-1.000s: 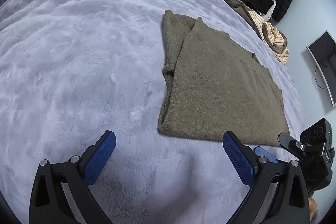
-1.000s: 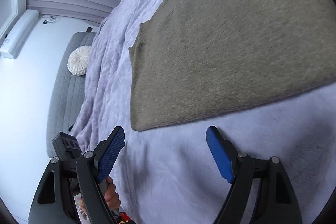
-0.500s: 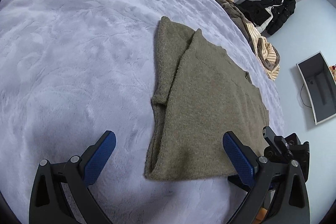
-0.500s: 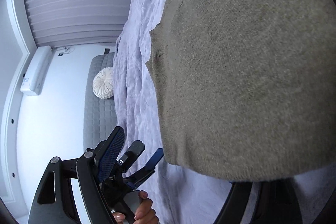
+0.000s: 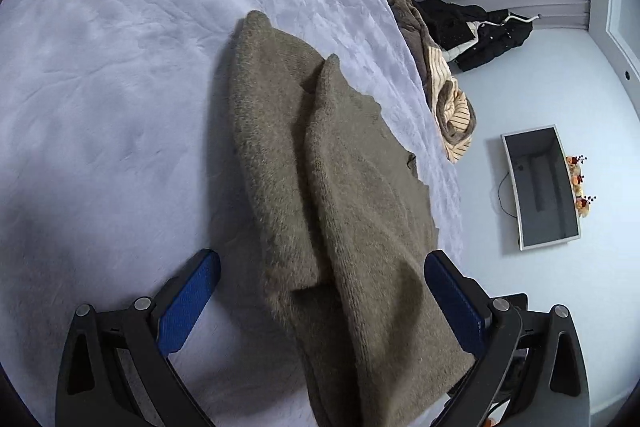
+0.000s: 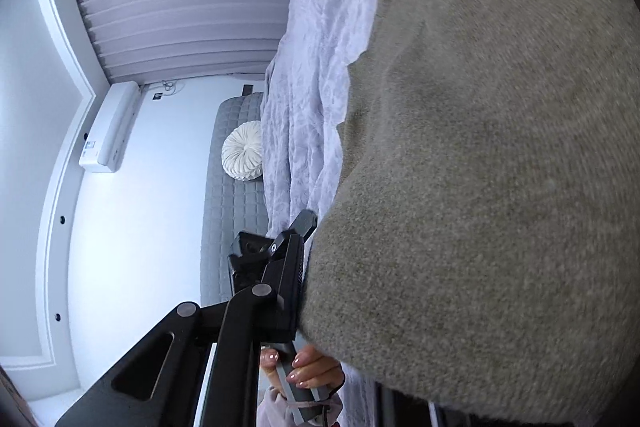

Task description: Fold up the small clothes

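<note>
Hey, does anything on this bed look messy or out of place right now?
Yes. A crumpled heap of brown and cream-striped clothes spills over the far edge of the lavender plush bedspread. The olive-brown knit sweater lies half-folded, its near end lifted and bunched rather than flat.

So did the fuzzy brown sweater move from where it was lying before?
Yes. The fuzzy olive-brown knit sweater had its near edge flat on the lilac plush bedspread; now that edge is lifted off it, toward the camera, between the left hand-held gripper fingers.
</note>
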Action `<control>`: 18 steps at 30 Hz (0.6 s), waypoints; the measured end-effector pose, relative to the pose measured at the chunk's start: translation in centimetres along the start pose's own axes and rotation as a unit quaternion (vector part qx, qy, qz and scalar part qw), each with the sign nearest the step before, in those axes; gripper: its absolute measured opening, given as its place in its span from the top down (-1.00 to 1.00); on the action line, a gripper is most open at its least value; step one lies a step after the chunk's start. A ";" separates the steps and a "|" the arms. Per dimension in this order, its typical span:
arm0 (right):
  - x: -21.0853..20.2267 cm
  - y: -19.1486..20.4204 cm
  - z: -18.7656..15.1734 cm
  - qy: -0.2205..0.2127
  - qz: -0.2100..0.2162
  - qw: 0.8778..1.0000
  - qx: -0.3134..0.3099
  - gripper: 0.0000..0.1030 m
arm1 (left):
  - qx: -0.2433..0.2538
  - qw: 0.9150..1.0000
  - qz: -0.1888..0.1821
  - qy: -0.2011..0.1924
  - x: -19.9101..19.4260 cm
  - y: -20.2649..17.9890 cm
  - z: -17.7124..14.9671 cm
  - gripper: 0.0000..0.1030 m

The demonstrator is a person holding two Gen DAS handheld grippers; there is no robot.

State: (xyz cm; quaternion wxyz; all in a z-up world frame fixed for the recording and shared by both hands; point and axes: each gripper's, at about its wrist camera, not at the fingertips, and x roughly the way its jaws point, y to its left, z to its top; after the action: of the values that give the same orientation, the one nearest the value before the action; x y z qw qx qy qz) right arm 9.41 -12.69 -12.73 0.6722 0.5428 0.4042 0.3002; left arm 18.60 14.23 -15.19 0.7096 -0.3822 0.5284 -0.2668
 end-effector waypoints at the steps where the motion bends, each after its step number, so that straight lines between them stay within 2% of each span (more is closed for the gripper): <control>1: 0.0 0.4 0.0 0.002 -0.004 1.000 -0.010 0.72 | 0.001 1.000 0.000 0.003 0.6 -0.2 0.4 -0.97; 5: 0.5 1.2 -0.2 0.016 -0.015 0.999 -0.037 0.73 | 0.024 0.999 -0.012 0.017 2.6 -2.2 1.4 -0.97; 7: 0.6 1.1 -0.4 0.024 -0.030 0.998 -0.045 0.73 | 0.055 0.998 0.025 0.018 3.5 -3.5 1.4 -0.97; 10: 0.6 0.2 -0.9 0.036 -0.054 0.997 -0.042 0.73 | 0.108 0.989 0.099 0.020 4.4 -4.8 1.0 -0.97; 13: -0.2 -1.1 -1.1 0.045 -0.074 0.996 -0.035 0.71 | 0.138 0.982 0.127 0.022 4.9 -5.5 0.5 -0.97; 15: -0.2 -2.0 -1.1 0.046 -0.095 0.994 -0.020 0.66 | 0.141 0.980 0.135 0.022 4.9 -5.5 0.5 -0.97; 16: -0.2 -2.6 -1.1 0.048 -0.102 0.994 -0.010 0.60 | 0.140 0.980 0.136 0.022 4.9 -5.5 0.6 -0.97; 18: 0.3 -3.2 -1.2 0.048 -0.109 0.993 0.003 0.21 | 0.137 0.981 0.134 0.024 4.8 -5.3 0.8 -0.97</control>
State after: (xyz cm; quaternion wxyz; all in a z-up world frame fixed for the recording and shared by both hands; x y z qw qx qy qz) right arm 8.40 -12.60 -16.05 0.6791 0.4826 0.4937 0.2494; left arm 20.89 7.68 -13.32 0.7720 -0.2004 0.5498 -0.2483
